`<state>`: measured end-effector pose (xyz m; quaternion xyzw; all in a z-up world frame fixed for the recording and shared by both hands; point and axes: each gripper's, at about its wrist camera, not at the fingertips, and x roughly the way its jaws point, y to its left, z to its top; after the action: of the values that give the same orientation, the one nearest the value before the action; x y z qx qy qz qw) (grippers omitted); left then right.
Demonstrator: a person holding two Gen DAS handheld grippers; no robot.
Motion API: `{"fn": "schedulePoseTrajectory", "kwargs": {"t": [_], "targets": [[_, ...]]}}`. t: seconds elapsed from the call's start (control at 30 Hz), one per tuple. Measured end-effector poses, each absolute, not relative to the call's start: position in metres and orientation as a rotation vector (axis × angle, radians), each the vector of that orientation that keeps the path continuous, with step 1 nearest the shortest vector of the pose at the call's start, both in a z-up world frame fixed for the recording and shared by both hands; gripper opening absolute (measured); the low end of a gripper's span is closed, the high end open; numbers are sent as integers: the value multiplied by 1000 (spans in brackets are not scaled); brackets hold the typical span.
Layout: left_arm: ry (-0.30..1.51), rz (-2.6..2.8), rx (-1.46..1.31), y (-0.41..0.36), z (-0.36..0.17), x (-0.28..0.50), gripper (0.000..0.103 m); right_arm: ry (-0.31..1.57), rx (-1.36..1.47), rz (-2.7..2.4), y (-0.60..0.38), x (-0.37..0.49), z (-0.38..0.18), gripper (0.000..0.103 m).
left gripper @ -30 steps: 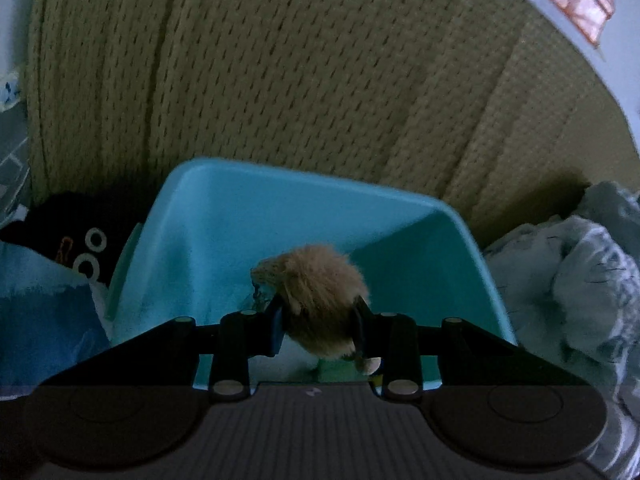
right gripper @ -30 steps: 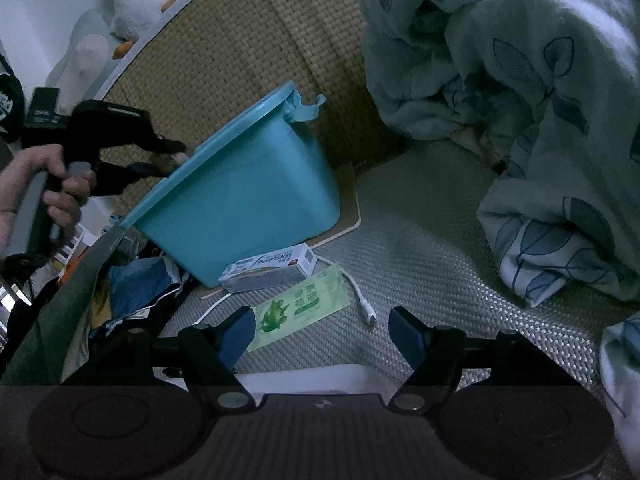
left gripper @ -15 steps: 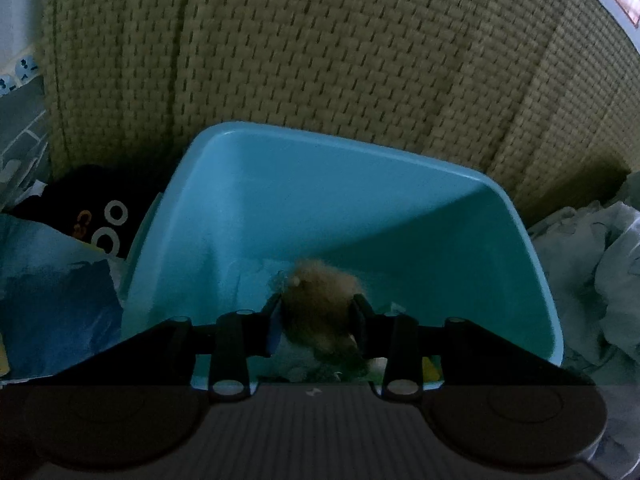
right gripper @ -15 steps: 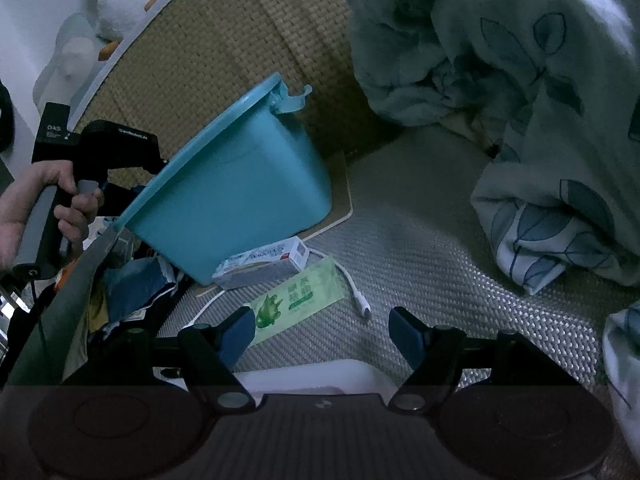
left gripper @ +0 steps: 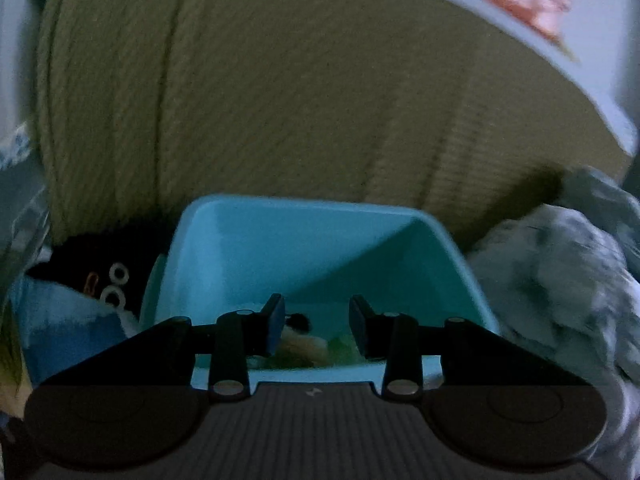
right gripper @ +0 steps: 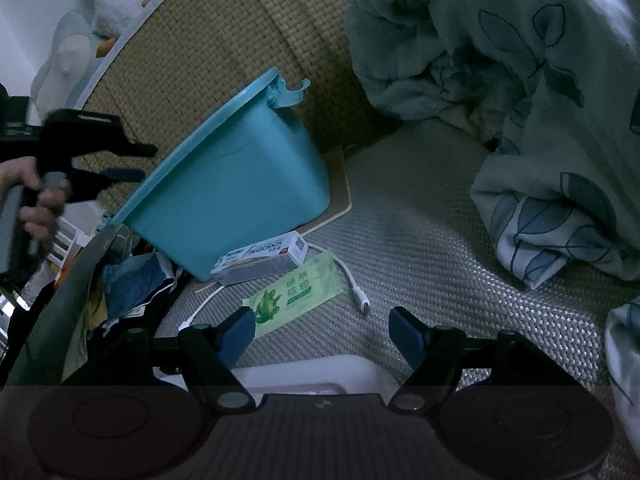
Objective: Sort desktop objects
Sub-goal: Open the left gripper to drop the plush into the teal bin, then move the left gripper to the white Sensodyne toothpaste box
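A teal plastic bin stands against a woven mat. My left gripper is open and empty, held above the bin's near rim. Several small objects lie at the bin's bottom, blurred. In the right wrist view the same bin stands tilted, with the left gripper beside its rim. My right gripper is open and empty above the mat. Ahead of it lie a green sachet, a toothpaste box and a white cable.
A leaf-print quilt is heaped at the right. A black plush with white ring eyes and blue cloth lie left of the bin. A white box sits under my right gripper. Clutter lies at the left.
My left gripper opened and let go of the furry brown object, which dropped into the bin. The gripper then drew back and up. The right gripper barely moved.
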<state>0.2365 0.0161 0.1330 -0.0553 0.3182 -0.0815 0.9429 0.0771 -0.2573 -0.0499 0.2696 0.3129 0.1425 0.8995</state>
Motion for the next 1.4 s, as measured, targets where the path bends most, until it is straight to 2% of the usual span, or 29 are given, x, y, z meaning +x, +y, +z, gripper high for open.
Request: {"fn": "schedulePoseTrajectory", "kwargs": {"t": [0.13,0.3,0.6,0.77,0.93,1.03,1.1,1.23,1.4], "targets": [[617,-279,-12,8,144,208,42,649,557,297,-257,77,-50,78],[602,-351,67,2,142,180,41,662,548,288,-256,77,-50,78],[661,-448,242,-17,93,147,44,635,555,301,-258,75,-47,78],[739,-510,411,-36,61,154,48,639,553,308,-257,76,-46,78],[758,-569,575,-63,39,166,47,660,576,334,-257,78,-48,78],[787,-621,631,-78,24,175,54,657,571,337,-255,77,-48,78],[797,-600,689,-86,13,181,52,658,575,343,-255,78,-49,78],[800,-614,722,-93,7,191,55,658,573,359,-254,77,-48,78],[841,-619,912,-98,-6,202,56,670,612,355,-258,79,-50,78]]}}
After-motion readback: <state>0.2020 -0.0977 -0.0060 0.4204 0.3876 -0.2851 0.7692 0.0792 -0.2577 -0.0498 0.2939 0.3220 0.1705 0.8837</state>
